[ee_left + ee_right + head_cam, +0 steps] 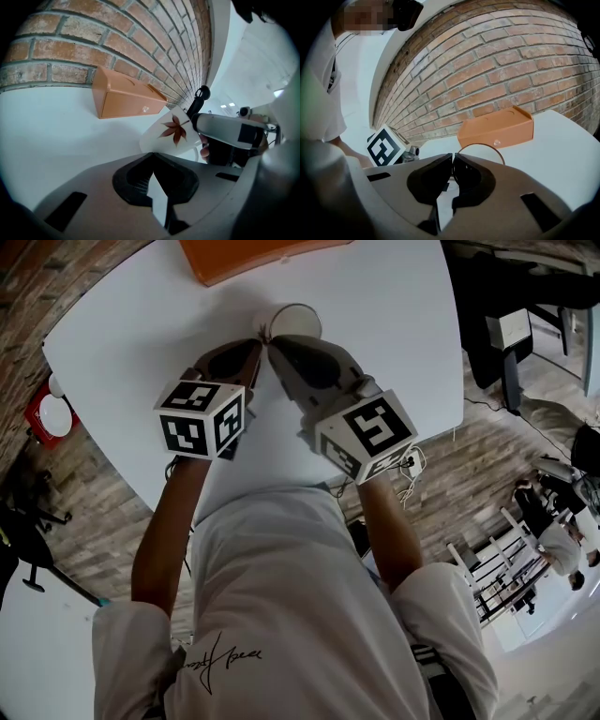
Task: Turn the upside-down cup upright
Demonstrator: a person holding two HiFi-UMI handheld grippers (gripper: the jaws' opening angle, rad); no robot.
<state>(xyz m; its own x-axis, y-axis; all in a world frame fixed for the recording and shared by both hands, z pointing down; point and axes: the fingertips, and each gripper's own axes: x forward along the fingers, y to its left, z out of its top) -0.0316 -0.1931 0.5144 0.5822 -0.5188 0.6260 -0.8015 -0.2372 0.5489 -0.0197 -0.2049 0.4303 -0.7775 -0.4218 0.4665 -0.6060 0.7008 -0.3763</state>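
While the cup is tipped at an angle between my two grippers, its mouth faces back toward my right one, so the right gripper view looks pretty much straight into the round rim. It's a white cup with a red maple leaf printed on the side.

My right gripper has its jaws squeezed down to a thin slit, clamped on the cup's wall right at the rim. My left gripper has its jaws closed too, tips meeting right up against the cup's lower edge. Honestly I can't tell if they're nipping it or just touching, since my own gripper body blocks that bit.

From the head view, both sets of jaws come together at the near side of the cup, out on the white table. Just beyond the cup an orange box lies on the table by the brick wall. The left gripper's marker cube shows up off to the left in the right gripper view.
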